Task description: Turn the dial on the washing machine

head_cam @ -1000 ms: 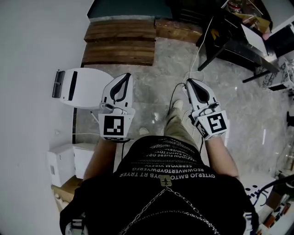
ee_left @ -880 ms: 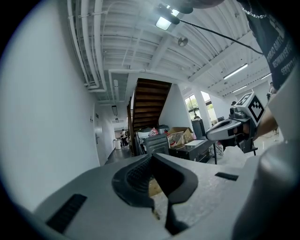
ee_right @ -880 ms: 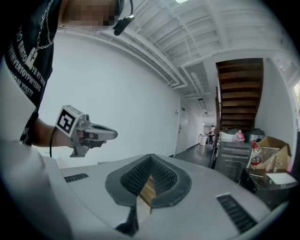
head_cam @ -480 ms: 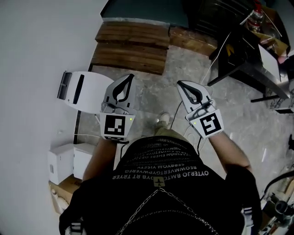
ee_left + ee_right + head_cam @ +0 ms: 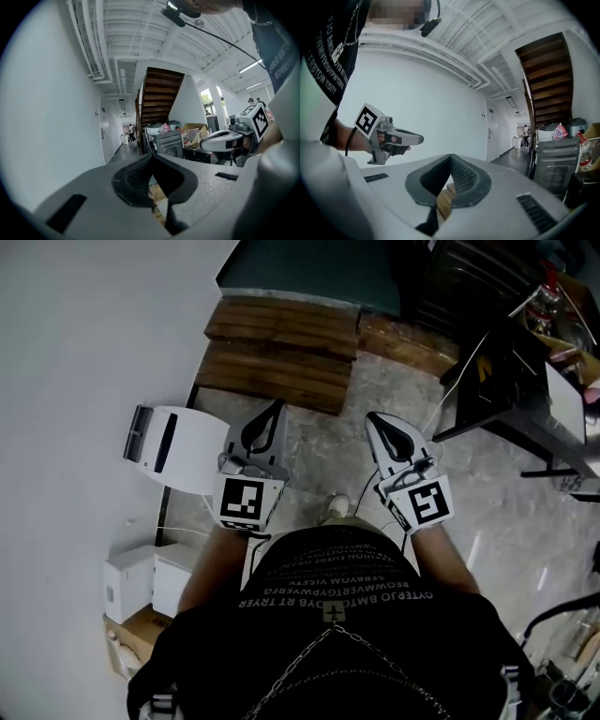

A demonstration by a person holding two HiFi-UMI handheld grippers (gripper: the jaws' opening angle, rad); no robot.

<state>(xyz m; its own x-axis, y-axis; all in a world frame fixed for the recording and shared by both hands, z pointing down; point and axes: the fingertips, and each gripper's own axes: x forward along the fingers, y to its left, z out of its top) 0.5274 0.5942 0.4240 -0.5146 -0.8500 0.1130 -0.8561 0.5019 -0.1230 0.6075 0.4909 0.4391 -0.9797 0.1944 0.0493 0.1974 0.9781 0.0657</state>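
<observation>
No washing machine dial can be made out in any view. A grey box-shaped appliance (image 5: 168,143) stands ahead by the stairs, and it also shows at the right edge of the right gripper view (image 5: 555,161). My left gripper (image 5: 275,407) is held at waist height, jaws shut with nothing between them. My right gripper (image 5: 372,418) is level with it and a hand's width to the right, also shut and empty. Both point forward over the stone floor. From each gripper's own camera the other one shows: the right gripper (image 5: 225,139) and the left gripper (image 5: 396,137).
Wooden steps (image 5: 281,348) lie just ahead on the floor. A white box-shaped unit (image 5: 173,437) stands against the white wall at left, with white boxes (image 5: 131,577) behind it. A black table frame (image 5: 511,381) and clutter fill the right. A cable runs across the floor.
The person has walked forward: the wooden steps and the white unit have come closer in the head view. Both grippers stay shut and have drawn slightly together.
</observation>
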